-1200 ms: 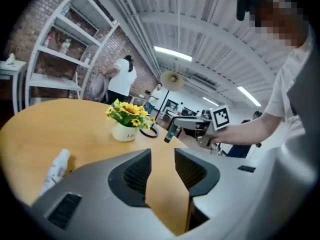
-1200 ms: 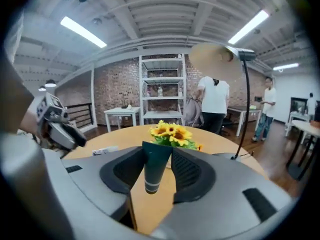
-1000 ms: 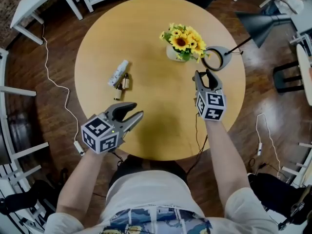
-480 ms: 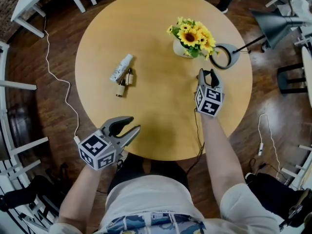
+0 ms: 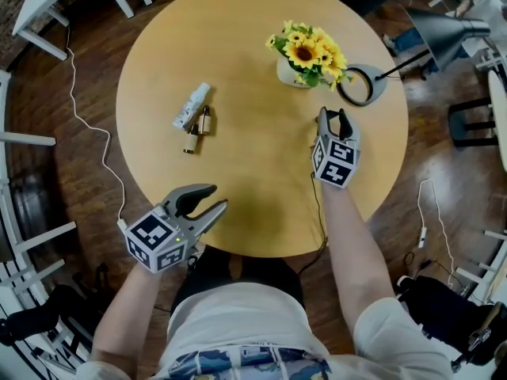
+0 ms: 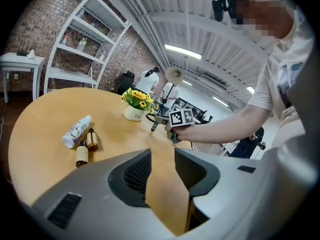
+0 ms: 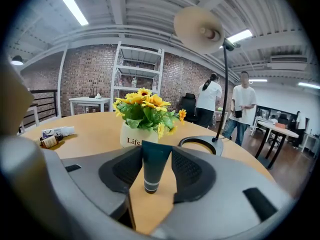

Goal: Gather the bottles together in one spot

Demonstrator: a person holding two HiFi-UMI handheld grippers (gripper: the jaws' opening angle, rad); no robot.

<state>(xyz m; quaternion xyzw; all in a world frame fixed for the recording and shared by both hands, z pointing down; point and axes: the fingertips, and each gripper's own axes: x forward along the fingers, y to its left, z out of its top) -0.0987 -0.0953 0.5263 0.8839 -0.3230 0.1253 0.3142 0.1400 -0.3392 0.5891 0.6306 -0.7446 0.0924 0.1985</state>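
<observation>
Three bottles lie together at the table's left: a white bottle (image 5: pixel 192 106) (image 6: pixel 76 131), a brown bottle (image 5: pixel 204 120) (image 6: pixel 91 139) and a smaller brown one (image 5: pixel 191 142) (image 6: pixel 81 154). A dark teal tube (image 7: pixel 154 166) stands on its cap in front of the flower vase. My right gripper (image 5: pixel 333 117) (image 7: pixel 157 156) reaches around it; its jaws are opening, with the tube between them and not clearly pressed. My left gripper (image 5: pixel 219 197) (image 6: pixel 162 156) hovers at the table's near left edge, open and empty, well short of the bottles.
A white vase of sunflowers (image 5: pixel 307 54) (image 7: pixel 135 136) and a lamp's ring base (image 5: pixel 360 85) (image 7: pixel 200 145) stand just beyond the right gripper on the round wooden table (image 5: pixel 261 180). White furniture and cables surround the table. Two people stand far off in the right gripper view.
The left gripper has drawn back slightly toward the table's near edge. The right gripper has stayed near the vase. The bottles have not moved.
</observation>
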